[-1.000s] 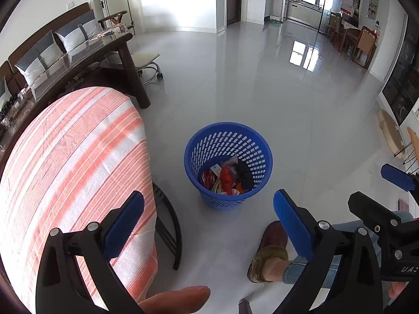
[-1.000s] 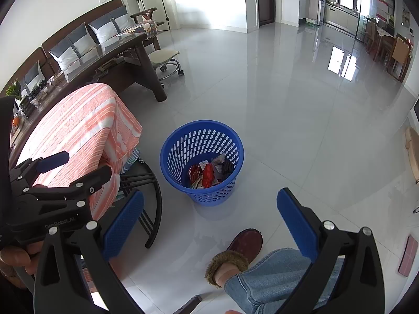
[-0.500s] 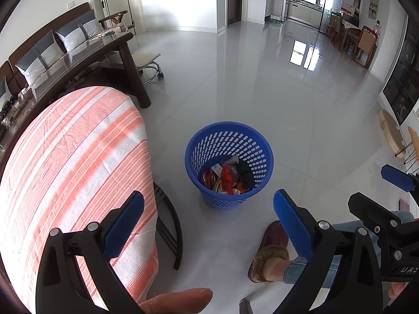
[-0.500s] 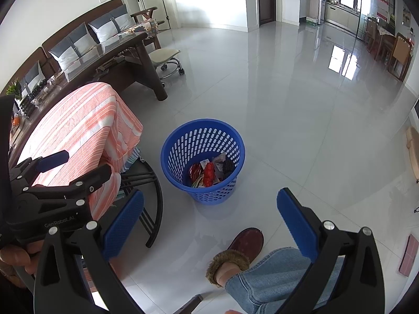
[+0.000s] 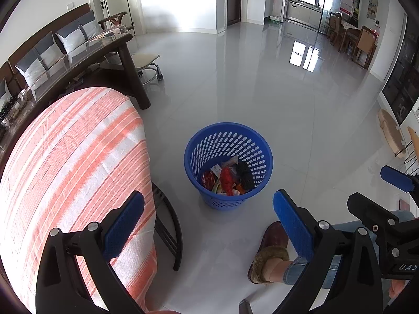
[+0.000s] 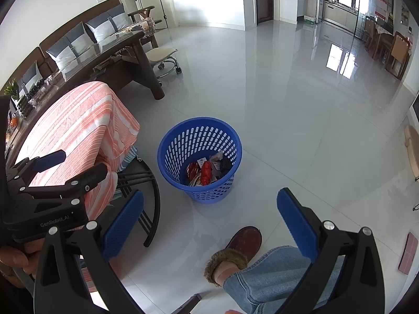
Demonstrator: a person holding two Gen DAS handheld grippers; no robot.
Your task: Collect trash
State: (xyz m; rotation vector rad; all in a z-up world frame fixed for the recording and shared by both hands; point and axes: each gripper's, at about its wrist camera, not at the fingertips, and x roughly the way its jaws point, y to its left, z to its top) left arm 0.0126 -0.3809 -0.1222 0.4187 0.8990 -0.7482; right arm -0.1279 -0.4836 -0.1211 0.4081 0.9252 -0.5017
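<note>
Currently both the left tongs [image 5: 208,217] and right tongs [image 6: 209,216] gape wide, empty; wrappers [image 5: 226,179] lie in the blue basket [image 5: 227,136] on the floor; confirm none remains on the striped surface [image 5: 73,151]

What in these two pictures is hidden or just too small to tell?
- Left wrist view: the wrappers lie heaped in the blue basket; print too small, lower ones buried.
- Left wrist view: what stands beneath the striped cloth is covered.
- Right wrist view: the slipper wearer's leg is cut off by the bottom edge.
- Both views: small items on the dark table are too small.
</note>
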